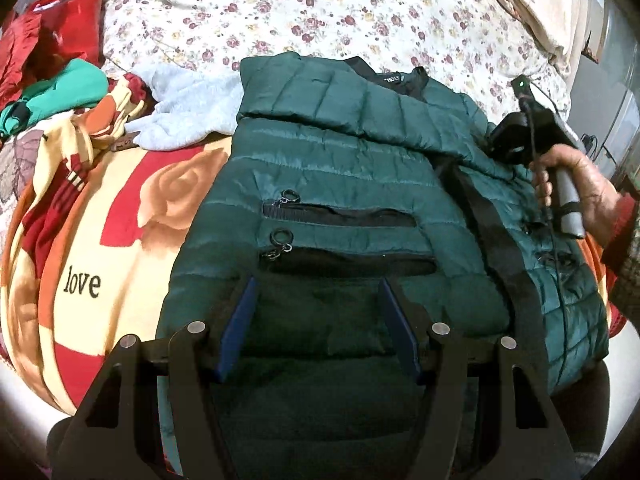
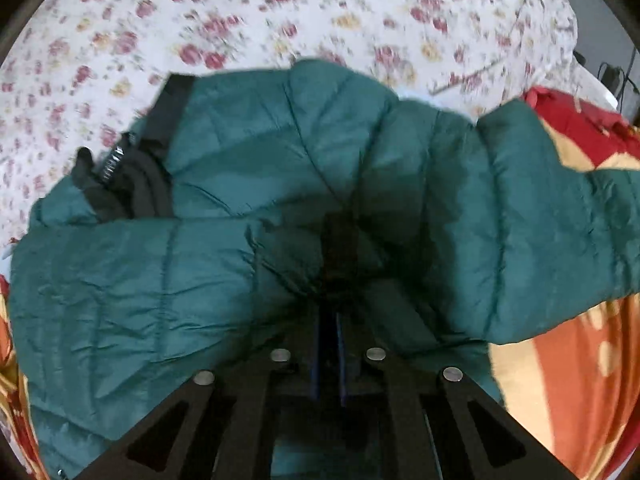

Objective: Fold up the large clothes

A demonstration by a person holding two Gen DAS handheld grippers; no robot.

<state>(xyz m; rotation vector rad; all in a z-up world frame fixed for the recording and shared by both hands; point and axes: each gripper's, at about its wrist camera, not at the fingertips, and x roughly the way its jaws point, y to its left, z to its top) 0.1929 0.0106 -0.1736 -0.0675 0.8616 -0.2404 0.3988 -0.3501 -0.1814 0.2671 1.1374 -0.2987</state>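
Green jacket [image 1: 352, 184] is lying flat on the bed, partly on the blanket [image 1: 120, 240] w/ "love" on it, partly on the floral sheet [image 1: 320, 12], one sleeve folded across the top. L gripper [image 1: 316, 312] is hovering over the hem w/ fingers spread wide, gripping nothing. R gripper [image 2: 330, 280] is sitting w/ fingers nearly closed, pinching a fold of jacket fabric at its right side.
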